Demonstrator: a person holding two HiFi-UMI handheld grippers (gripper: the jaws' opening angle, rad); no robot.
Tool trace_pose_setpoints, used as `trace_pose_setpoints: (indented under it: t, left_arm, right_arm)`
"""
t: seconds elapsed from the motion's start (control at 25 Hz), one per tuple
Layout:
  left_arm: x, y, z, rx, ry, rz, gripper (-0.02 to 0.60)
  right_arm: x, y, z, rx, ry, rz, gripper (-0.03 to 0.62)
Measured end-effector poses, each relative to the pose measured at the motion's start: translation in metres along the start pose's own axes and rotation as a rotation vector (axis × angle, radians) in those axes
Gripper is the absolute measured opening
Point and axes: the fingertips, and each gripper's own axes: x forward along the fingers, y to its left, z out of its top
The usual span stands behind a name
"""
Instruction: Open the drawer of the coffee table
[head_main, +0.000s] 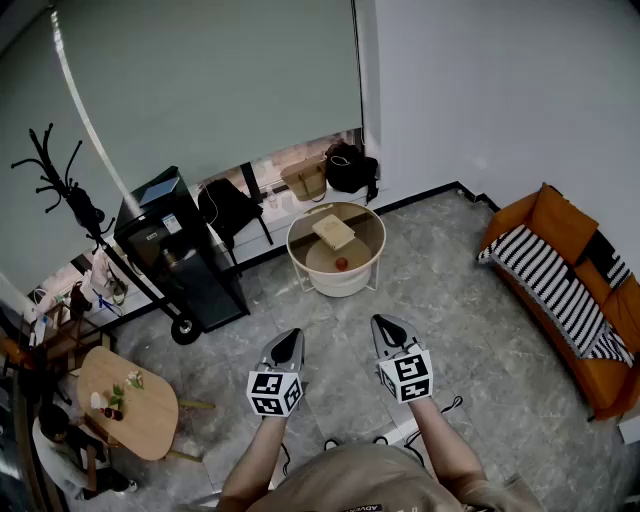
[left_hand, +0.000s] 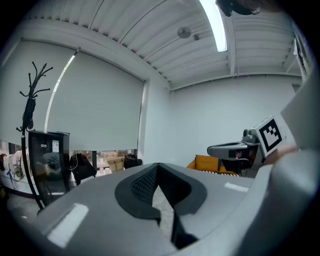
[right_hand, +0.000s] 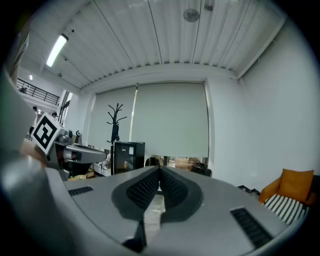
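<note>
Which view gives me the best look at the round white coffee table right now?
The head view: the round white coffee table shows whole, from above, holding a flat tan item and a small red one. Neither gripper view shows it.

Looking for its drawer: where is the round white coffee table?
Head view, upper centre: the round white coffee table stands between the black cabinet and the orange sofa.
</note>
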Motion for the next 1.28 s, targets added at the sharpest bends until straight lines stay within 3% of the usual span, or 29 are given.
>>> trace_pose_setpoints:
  t: [0.68,1.12,1.28]
  left_arm:
    - [0.018,0.015,0.018,0.019,-0.018,-0.030,0.006]
    - [0.013,0.045,-0.012,-0.018,0.021,-0.074,0.006]
    - [0.014,0.060,-0.018,0.029,0.022,-0.070,0.006]
  right_arm:
    - [0.026,0.012,0.015,-0.016,-0.031,0.019,0.006]
    - [0.045,0.035,-0.005,-0.034,0.022,0.001,0.006]
    - [0.046,0.033,-0.017,-0.009,0.050,-0.040,0.006]
